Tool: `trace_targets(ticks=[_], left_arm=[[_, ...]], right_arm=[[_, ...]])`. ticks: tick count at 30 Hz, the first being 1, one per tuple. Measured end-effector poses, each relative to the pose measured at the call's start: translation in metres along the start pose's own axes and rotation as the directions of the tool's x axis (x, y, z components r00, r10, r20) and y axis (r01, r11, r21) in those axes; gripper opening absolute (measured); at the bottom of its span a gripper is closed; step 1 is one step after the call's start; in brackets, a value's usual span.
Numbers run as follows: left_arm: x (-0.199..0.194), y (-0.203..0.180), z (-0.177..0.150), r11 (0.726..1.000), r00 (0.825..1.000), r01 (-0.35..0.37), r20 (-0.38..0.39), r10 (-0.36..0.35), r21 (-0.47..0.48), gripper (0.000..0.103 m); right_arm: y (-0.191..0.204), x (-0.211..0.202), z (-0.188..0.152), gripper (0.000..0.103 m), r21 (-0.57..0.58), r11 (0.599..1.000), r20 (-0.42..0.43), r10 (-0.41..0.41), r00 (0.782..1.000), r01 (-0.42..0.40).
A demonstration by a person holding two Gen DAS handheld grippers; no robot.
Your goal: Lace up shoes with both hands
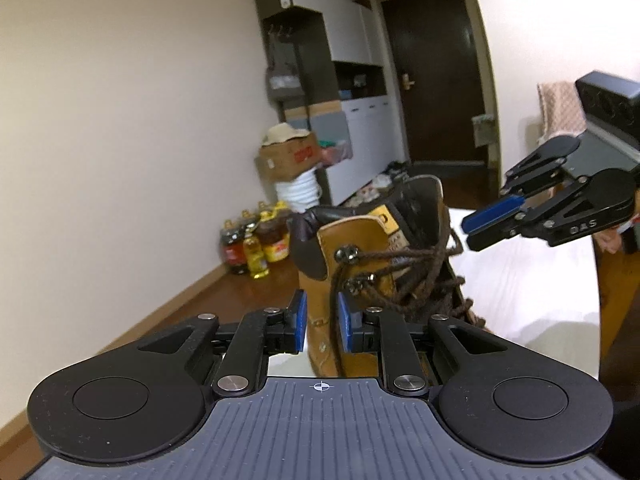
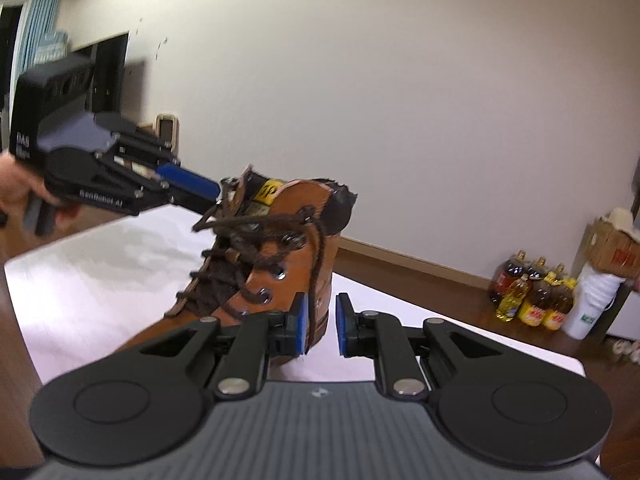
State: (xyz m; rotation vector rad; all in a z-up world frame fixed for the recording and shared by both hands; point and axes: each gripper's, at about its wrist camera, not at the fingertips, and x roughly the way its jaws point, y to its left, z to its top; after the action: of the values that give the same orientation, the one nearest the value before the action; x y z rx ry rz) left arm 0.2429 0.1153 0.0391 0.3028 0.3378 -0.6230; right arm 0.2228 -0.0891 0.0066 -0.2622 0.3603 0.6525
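Note:
A tan high-top boot (image 1: 348, 236) (image 2: 328, 248) with dark brown laces (image 1: 416, 264) (image 2: 248, 224) stands on a white table (image 1: 520, 280) (image 2: 100, 272). My left gripper (image 1: 322, 312) sits close to the boot's left side, jaws a little apart; one loose lace strand hangs between the blue pads without being pinched. In the right wrist view the left gripper (image 2: 216, 194) points at the boot's top. My right gripper (image 2: 320, 312) is by the boot's other side, jaws slightly apart, a hanging lace strand beside its left pad. From the left wrist view the right gripper (image 1: 470, 228) hovers right of the boot's collar.
Several oil bottles (image 1: 256, 244) (image 2: 532, 296) stand on the wooden floor by the wall. A cardboard box (image 1: 288, 156) rests on a white bucket beside white cabinets. A dark door (image 1: 436, 80) lies beyond. A hand (image 2: 16, 184) holds the left gripper.

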Motion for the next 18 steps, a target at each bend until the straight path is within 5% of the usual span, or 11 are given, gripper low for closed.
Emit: trace_targets(ticks=[10, 18], left_arm=[[0.007, 0.012, -0.011, 0.996, 0.996, 0.093, 0.006, -0.093, 0.005, 0.018], [0.007, 0.020, -0.019, 0.985, 0.986, 0.165, 0.007, -0.165, 0.048, 0.020]], right_arm=[[-0.056, 0.042, -0.016, 0.020, 0.145, 0.963, 0.065, 0.219, 0.974, -0.226], [-0.086, 0.052, -0.021, 0.019, 0.194, 0.896, 0.147, 0.377, 0.914, -0.401]])
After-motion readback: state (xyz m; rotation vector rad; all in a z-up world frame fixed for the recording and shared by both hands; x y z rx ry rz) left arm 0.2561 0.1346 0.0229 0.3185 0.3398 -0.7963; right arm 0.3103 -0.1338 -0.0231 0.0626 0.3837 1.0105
